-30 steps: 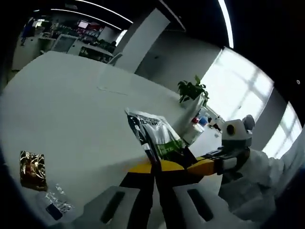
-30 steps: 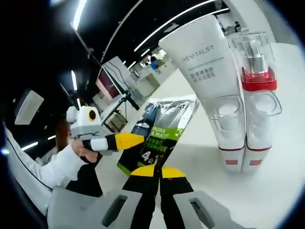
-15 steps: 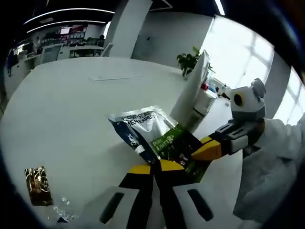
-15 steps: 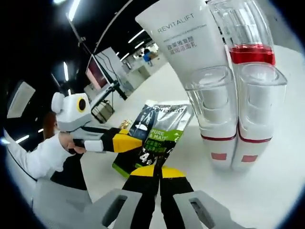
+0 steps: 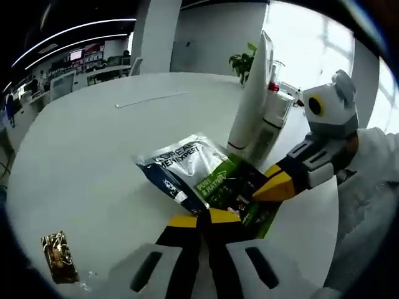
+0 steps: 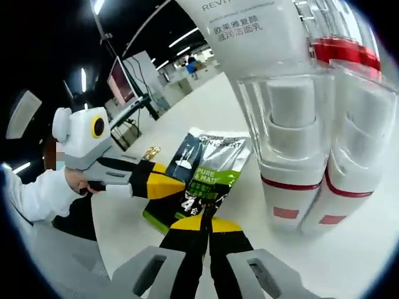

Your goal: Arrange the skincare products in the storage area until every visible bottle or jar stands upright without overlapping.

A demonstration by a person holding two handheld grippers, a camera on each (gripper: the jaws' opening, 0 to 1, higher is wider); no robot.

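Both grippers clamp the same sachet, which lies flat on the white table: the left gripper has its jaws closed on the near edge, the right gripper on the dark green end, and each pinched margin is hidden beneath yellow tips. Beside it stand a white tube and two clear-capped bottles, tops cut off. Left of the sachet, a small gold packet is too blurred to read.

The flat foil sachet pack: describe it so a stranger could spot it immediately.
On the white round table, beside the upright white tube and clear-capped pump bottles, lies a silver, dark blue and green foil sachet pack, pinched by both grippers. It alone lies flat; its neighbours stand upright.
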